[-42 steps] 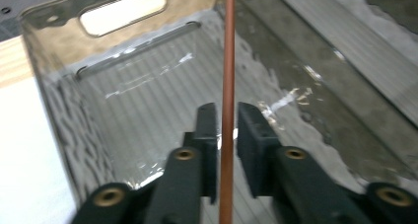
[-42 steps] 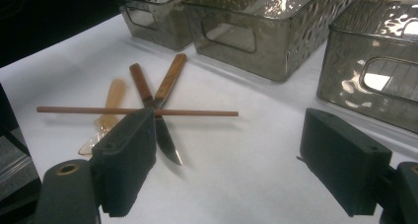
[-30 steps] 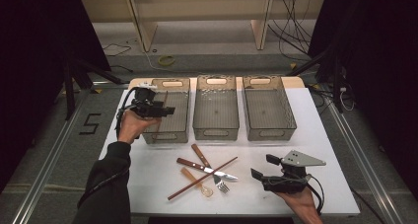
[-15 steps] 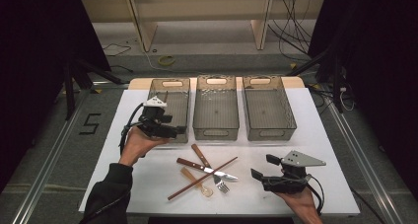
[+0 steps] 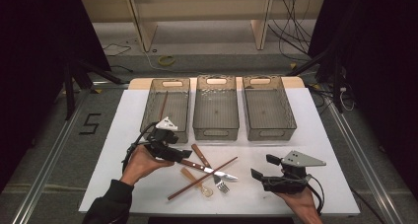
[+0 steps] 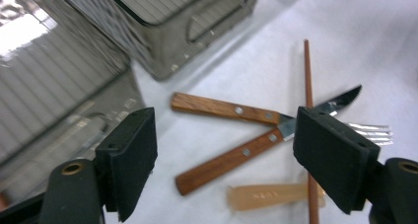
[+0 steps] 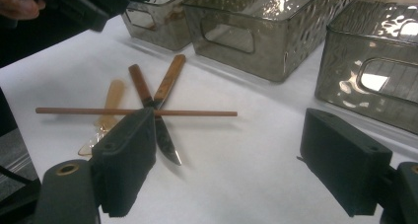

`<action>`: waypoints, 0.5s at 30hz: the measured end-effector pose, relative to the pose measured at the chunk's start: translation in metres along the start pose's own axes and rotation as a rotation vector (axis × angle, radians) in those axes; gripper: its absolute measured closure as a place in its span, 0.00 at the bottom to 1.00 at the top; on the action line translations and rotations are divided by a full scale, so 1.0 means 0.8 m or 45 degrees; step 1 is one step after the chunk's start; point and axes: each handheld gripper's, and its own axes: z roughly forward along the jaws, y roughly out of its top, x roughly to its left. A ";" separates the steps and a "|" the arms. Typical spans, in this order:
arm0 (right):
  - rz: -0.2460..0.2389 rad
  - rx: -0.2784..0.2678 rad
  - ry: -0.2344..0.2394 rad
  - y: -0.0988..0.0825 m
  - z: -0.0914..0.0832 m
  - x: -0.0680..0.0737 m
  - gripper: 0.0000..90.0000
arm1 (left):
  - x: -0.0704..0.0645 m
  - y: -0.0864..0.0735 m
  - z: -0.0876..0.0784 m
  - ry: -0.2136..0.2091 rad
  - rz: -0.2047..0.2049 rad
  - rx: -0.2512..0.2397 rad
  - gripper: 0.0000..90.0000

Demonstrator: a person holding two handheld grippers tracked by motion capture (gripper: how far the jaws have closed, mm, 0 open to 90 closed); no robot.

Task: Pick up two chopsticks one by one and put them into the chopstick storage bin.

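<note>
Wooden-handled knife [image 6: 231, 157] on the white table, just ahead of the left hand-held gripper [image 6: 222, 160], jaws apart.

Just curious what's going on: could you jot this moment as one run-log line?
left tongs: open, jaws just opened, nothing between, over knife | right tongs: open, empty | chopstick: in left bin

Left tool [image 5: 183, 155]: moved from the left bin [image 5: 166, 109] down to the knives [image 5: 209, 168]; its jaws, empty, opened wider.
</note>
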 end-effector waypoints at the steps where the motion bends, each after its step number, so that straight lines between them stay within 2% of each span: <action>1: 0.000 0.000 0.000 0.000 0.000 0.000 0.25 | -0.005 -0.002 0.003 -0.006 0.004 0.008 0.27; 3: 0.005 -0.002 -0.002 0.000 0.000 0.000 0.25 | -0.013 -0.005 0.008 -0.013 0.032 0.042 0.26; 6: 0.002 0.003 0.001 0.000 0.000 0.000 0.25 | -0.022 -0.005 0.012 -0.043 0.031 0.056 0.28; 9: 0.002 0.003 0.002 0.000 0.000 0.000 0.25 | -0.033 -0.006 0.016 -0.049 0.067 0.086 0.31; 15: 0.005 0.004 0.003 0.000 0.001 0.000 0.25 | -0.040 -0.011 0.027 -0.071 0.069 0.133 0.38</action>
